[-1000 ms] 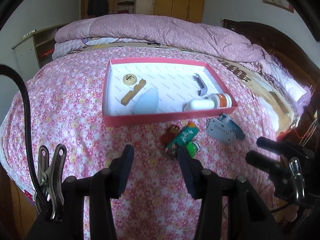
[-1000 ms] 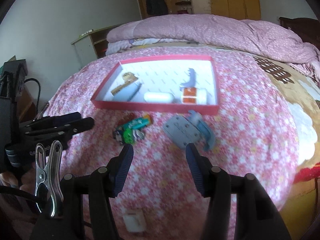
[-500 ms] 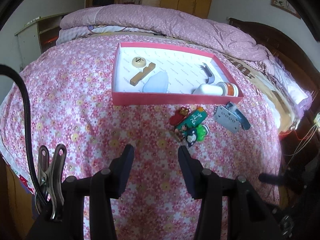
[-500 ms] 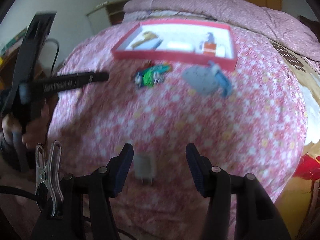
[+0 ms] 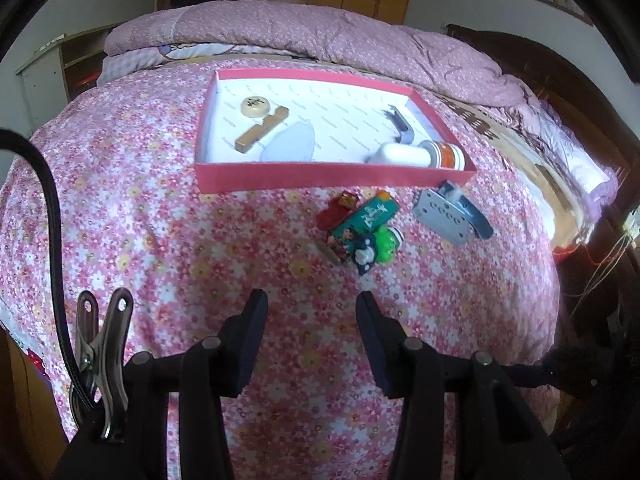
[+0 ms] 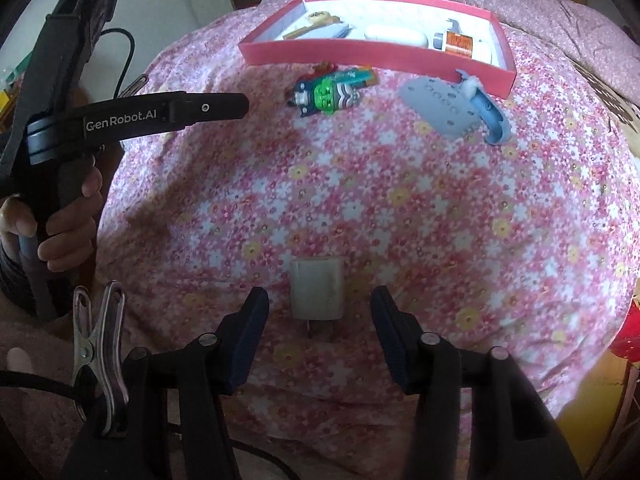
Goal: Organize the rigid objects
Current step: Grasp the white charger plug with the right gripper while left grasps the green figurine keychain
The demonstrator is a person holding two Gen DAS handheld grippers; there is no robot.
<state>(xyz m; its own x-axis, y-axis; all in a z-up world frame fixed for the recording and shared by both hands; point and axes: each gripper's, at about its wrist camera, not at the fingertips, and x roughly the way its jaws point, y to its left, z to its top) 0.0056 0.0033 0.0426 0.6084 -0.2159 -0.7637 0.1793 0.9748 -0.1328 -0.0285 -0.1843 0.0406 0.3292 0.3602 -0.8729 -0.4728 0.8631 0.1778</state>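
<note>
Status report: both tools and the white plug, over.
Left tool open, empty. Right tool open, lined up on plug, not closed yet. Plug on bedspread. Nothing blocks it.

A bed (image 5: 120, 208) under a pink flowered cover carries a shallow pink box (image 5: 336, 178) near its folded quilt (image 5: 320, 36). Just in front of the box lie a small heap of colourful toys (image 5: 360, 230) and a grey perforated plate (image 5: 442, 216). Well apart, a white charger plug (image 6: 317, 290) lies alone
</note>
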